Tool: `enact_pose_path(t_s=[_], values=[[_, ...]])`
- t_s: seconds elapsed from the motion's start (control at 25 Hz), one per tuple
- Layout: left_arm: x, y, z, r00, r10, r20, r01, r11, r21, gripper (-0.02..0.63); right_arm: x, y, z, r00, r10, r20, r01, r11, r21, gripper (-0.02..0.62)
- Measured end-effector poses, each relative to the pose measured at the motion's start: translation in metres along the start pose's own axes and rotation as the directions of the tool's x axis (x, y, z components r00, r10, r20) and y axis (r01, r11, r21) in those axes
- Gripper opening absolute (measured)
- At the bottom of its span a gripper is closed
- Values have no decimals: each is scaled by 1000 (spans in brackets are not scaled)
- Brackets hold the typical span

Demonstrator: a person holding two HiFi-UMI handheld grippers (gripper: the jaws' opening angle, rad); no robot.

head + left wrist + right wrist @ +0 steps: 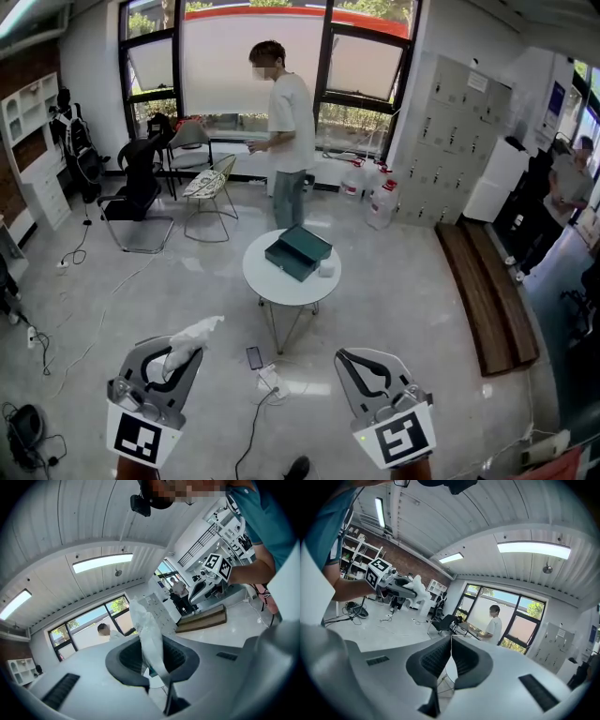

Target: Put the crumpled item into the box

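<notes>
The left gripper [176, 362] sat lowest in the head view, well short of the round table [281, 292] and to its left. Its jaws were closed partway on the crumpled item [194, 337], a pale wad of paper or thin plastic. The left gripper view showed the pads pinching only the wad's lower end, while most of it stood free above the tips. The right gripper [349, 362] was level with it, short of the table and to its right, with its jaws pressed together and nothing between them.

The dark green box [298, 251] lay on top of the table, with a small white object [326, 268] just beside it. At this distance the box seemed to have its lid down, though that could not be told for sure. A person [286, 131] stood beyond the table, by the windows.

The risks were these:
- The hold was on one end only, so a quick swing could work the light wad loose before it reached the table.
- If the lid was indeed shut, the wad would land on it and roll off.
- A phone [254, 357], a power strip [272, 380] and loose cables [255, 422] lay on the floor in front of the table, where a foot could catch.
</notes>
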State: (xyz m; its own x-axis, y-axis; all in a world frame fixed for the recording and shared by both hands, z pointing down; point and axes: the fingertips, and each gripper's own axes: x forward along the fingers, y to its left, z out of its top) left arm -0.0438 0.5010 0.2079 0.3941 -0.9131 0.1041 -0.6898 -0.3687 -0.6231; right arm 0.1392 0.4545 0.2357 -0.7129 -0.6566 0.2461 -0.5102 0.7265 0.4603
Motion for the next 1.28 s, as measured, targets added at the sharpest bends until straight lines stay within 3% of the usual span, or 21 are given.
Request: enact_pose_path(t_s=[0.4, 0.68, 1.0, 1.28], values=[[91, -8, 14, 999, 24, -46, -23, 1000, 19, 75, 28, -82, -47, 999, 38, 39, -38, 999, 11, 38], [131, -4, 4, 999, -3, -42, 4, 1000, 26, 75, 48, -104, -71, 999, 27, 18, -28, 999, 33, 38], [185, 35, -17, 996, -71, 45, 70, 997, 11, 75, 85, -135, -65, 997, -66, -46, 67, 998, 23, 38], [210, 108, -56, 990, -100, 99, 99, 995, 13, 75, 154, -140, -33, 990, -117, -80, 119, 993, 22, 38]])
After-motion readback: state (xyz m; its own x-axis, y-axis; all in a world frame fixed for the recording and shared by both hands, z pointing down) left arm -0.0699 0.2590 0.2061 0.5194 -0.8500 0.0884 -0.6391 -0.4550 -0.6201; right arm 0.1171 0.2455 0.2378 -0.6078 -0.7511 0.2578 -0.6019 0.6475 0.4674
